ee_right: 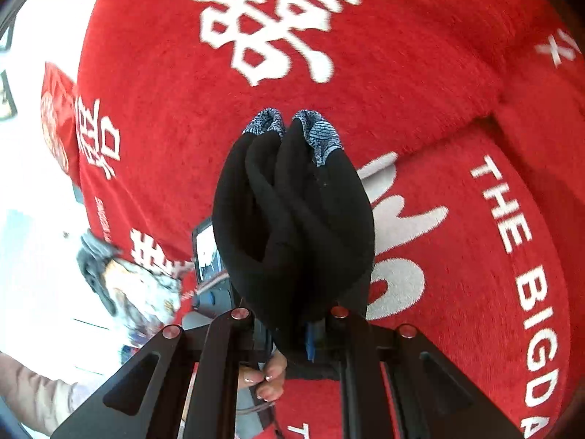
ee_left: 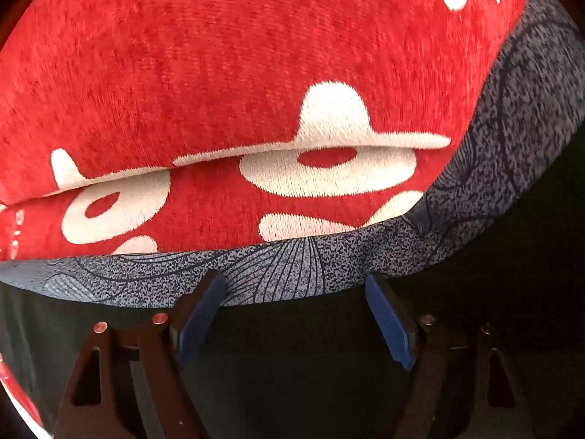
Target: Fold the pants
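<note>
While the right gripper [ee_right: 310, 333] was clamped on a bunched fold of the black pants [ee_right: 292, 226], the cloth rose in thick pleats between its fingers, the grey patterned band showing at the top of the bundle. The left gripper [ee_left: 298, 314] stood wide apart with nothing between its blue pads [ee_left: 391, 322], its tips just beside the grey patterned edge of the pants [ee_left: 278, 274]. The garment lay on a red blanket [ee_right: 402, 91] printed with white characters and letters.
</note>
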Demonstrator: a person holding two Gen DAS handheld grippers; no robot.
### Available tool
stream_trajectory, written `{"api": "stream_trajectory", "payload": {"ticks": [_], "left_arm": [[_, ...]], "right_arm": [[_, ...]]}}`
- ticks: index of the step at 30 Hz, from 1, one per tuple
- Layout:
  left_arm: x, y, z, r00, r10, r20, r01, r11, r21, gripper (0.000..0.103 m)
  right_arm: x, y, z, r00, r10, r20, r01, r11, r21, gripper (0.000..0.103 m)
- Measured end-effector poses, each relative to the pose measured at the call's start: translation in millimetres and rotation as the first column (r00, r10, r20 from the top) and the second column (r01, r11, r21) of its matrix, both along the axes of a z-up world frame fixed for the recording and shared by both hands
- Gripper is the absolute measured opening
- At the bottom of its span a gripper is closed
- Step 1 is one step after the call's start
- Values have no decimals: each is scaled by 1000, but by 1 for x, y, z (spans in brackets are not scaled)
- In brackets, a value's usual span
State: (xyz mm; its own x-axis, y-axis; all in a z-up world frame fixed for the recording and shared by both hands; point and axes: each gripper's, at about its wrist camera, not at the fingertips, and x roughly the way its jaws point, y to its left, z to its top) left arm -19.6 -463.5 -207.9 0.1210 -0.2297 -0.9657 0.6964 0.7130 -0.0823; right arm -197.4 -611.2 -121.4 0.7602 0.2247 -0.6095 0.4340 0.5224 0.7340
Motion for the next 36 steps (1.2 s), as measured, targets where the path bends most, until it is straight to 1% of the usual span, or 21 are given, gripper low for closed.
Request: {"api": "stream_trajectory", "payload": {"ticks": [2,5,8,10,13,16,18,19,21,22,23,25,27,28,29,31,32,33,34,35,36], "left_arm": [[15,11,10,999,33,-22,-33,999,-33,80],[45,42,34,996,89,-1,-89,992,-84,80],[81,89,57,990,133,42,-129,987,-92,80],[109,128,65,985,169,25,-166,983,-82,80],[139,174,64,981,196,6,-195,979,-55,80],[146,198,58,981,195,3,-194,980,-36,80],[147,211,51,980,200,-16,-201,979,-42,80],[152,222,49,978,204,-31,-206,977,-50,80],[148,222,47,977,209,-52,-212,975,-64,80],[151,229,46,975,212,-71,-217,973,-75,80],[149,229,52,974,212,-85,-219,972,-85,80],[149,235,54,972,202,-118,-214,971,-103,80],[144,230,60,977,164,-136,-181,976,-122,80],[141,227,64,980,143,-140,-161,978,-131,80],[137,222,66,982,113,-150,-135,980,-146,80],[127,214,72,982,36,-186,-71,979,-189,80],[121,208,74,980,-5,-201,-38,977,-208,80],[114,202,76,975,-49,-217,-1,974,-227,80],[105,193,74,963,-110,-245,47,968,-247,80],[98,187,71,953,-144,-267,75,964,-254,80],[92,180,67,942,-172,-289,98,962,-255,80]], "right_arm": [[10,13,12,999,31,-26,-33,997,-74,14],[27,42,29,992,98,-80,-112,974,-197,14],[50,74,37,980,150,-134,-183,940,-287,14],[68,96,35,970,178,-167,-224,921,-318,14],[100,137,19,951,209,-229,-281,892,-353,15],[133,180,-18,926,223,-305,-324,883,-340,16],[147,209,-43,899,233,-371,-366,866,-341,17],[152,224,-52,886,226,-404,-384,846,-369,19],[156,244,-61,870,195,-452,-409,799,-442,24],[158,254,-61,865,175,-470,-419,768,-484,28],[160,263,-58,856,169,-489,-440,734,-518,37],[162,277,-52,838,193,-511,-484,694,-532,43],[156,293,-37,815,248,-524,-547,628,-554,43],[153,295,-32,811,269,-520,-560,617,-553,44],[145,294,-21,808,304,-504,-570,618,-542,45],[129,285,-5,822,336,-460,-554,659,-509,47],[120,275,3,836,315,-449,-527,689,-498,48],[120,271,8,845,296,-446,-508,705,-494,49],[113,260,13,859,263,-440,-474,735,-485,49],[105,243,15,872,215,-439,-426,777,-464,50],[102,235,15,877,191,-442,-401,799,-449,50]]}}
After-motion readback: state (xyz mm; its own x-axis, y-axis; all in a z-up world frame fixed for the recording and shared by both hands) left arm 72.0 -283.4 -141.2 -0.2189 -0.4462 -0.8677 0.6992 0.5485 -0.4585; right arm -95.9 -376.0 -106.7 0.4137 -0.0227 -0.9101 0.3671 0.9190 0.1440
